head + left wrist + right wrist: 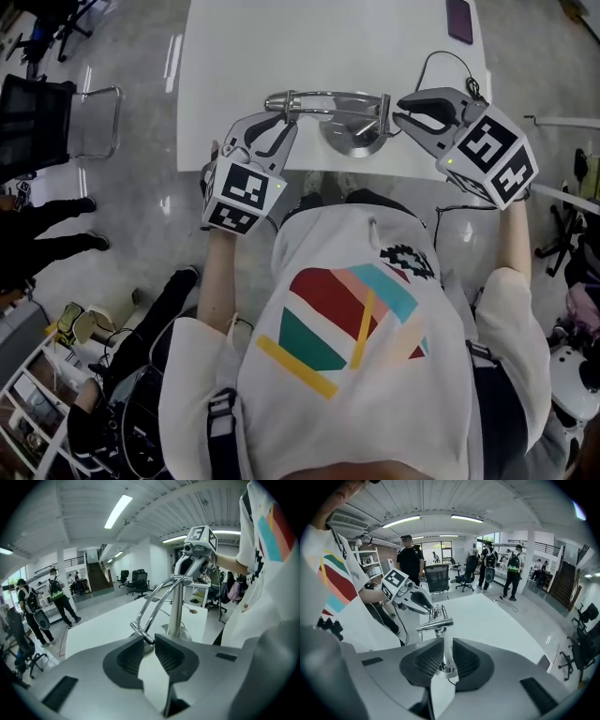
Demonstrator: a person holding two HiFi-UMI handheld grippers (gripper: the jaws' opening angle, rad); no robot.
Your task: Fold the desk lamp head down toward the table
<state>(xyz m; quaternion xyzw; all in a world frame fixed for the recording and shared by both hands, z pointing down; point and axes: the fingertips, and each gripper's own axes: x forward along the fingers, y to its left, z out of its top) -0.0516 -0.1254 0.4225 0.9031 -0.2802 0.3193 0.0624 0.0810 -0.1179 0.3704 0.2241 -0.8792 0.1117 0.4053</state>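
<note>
A chrome desk lamp stands near the white table's (281, 47) front edge on a round base (349, 141). Its thin double-rod arm (323, 97) reaches left from the top of the upright post (176, 606). My left gripper (284, 116) is shut on the lamp head (141, 633), the short bar at the arm's free end, just above the table. My right gripper (397, 112) is shut on the post (446, 644) above the base (446, 670), below the top crossbar (435, 623). Each gripper shows in the other's view: the right gripper (193, 564) and the left gripper (427, 605).
A dark purple flat object (459, 19) lies at the table's far right corner. A thin cable (441, 58) loops behind the lamp. A black office chair (37, 122) stands on the floor to the left, and several people (410, 557) stand around the room.
</note>
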